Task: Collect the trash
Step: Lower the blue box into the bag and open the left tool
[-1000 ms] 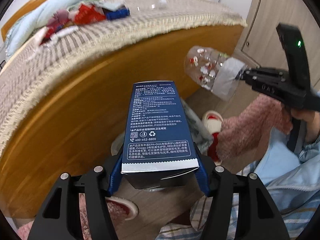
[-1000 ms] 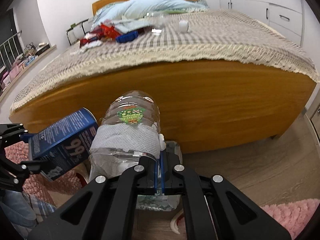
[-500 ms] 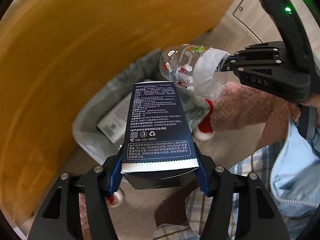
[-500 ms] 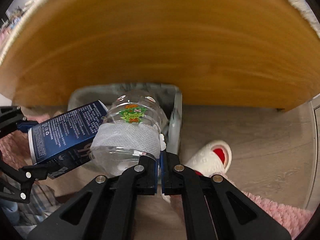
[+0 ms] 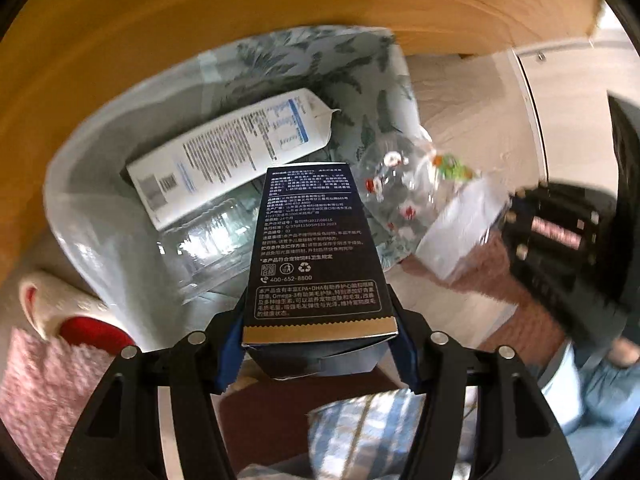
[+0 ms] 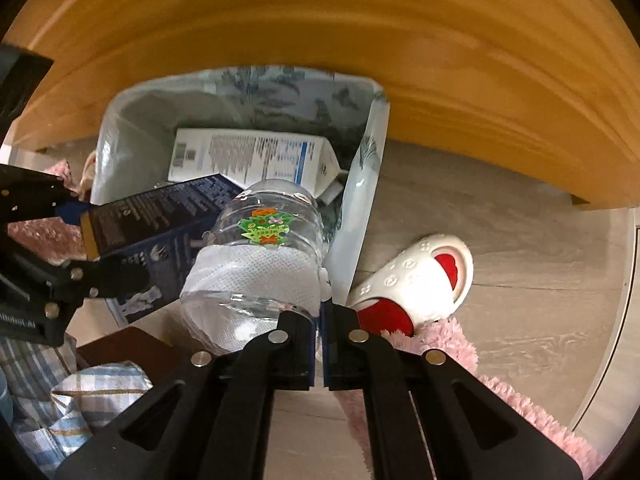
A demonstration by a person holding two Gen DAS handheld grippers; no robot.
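The left gripper (image 5: 320, 344) clamps a light, stiff dark carton (image 5: 316, 248) by its end, while the right gripper (image 6: 318, 344), jaws nearly shut, pinches a thin, crushable clear bottle (image 6: 260, 256) at its edge

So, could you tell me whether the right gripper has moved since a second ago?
Yes: the right gripper dropped from facing the bed to above the trash bin.

The left tongs (image 5: 318, 344) clamp a dark blue box (image 5: 316, 248) above the lined bin (image 5: 80, 216).

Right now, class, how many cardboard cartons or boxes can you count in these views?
2: a white carton lying inside the bin, and a dark blue box held in the left gripper above it. Others may be hidden underneath.
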